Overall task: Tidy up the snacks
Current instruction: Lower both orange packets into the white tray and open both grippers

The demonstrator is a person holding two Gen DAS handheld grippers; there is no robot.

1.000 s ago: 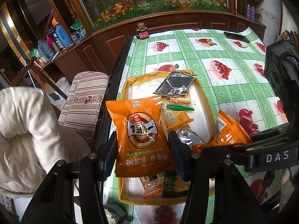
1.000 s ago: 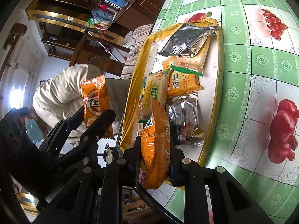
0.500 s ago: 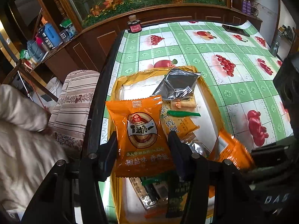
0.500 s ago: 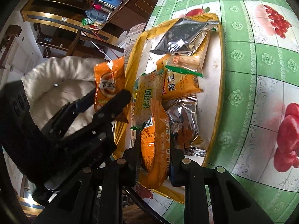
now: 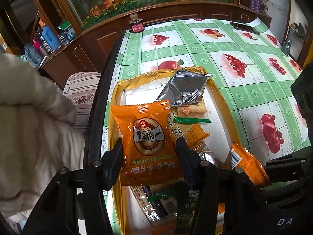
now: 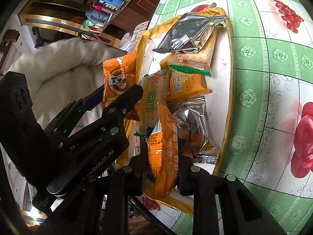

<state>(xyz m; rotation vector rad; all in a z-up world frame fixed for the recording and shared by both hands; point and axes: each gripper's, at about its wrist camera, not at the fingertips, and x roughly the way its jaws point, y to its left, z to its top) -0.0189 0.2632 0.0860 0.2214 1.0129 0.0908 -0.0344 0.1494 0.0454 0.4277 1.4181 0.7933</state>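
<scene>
My left gripper (image 5: 148, 156) is shut on an orange snack packet (image 5: 146, 141) with a round brown logo, held upright above the near left part of a yellow tray (image 5: 221, 98). It also shows in the right wrist view (image 6: 117, 78). My right gripper (image 6: 162, 162) is shut on a second orange packet (image 6: 164, 148), seen edge-on over the tray's near end; it shows in the left wrist view (image 5: 246, 164) too. In the tray lie a silver packet (image 5: 183, 90), an orange cracker packet (image 6: 185, 84), a green-lettered cracker packet (image 6: 150, 99) and a clear packet (image 6: 193, 129).
The tray sits at the left edge of a table with a green fruit-print cloth (image 5: 244, 68). A dark jar (image 5: 136, 24) and a black phone (image 5: 244, 27) stand at the far side. A striped chair cushion (image 5: 82, 90) and a white sleeve (image 5: 29, 117) are to the left.
Both grippers have moved in over the tray with their packets still held. The left one came closer to the right one and now fills the left of the right wrist view.
</scene>
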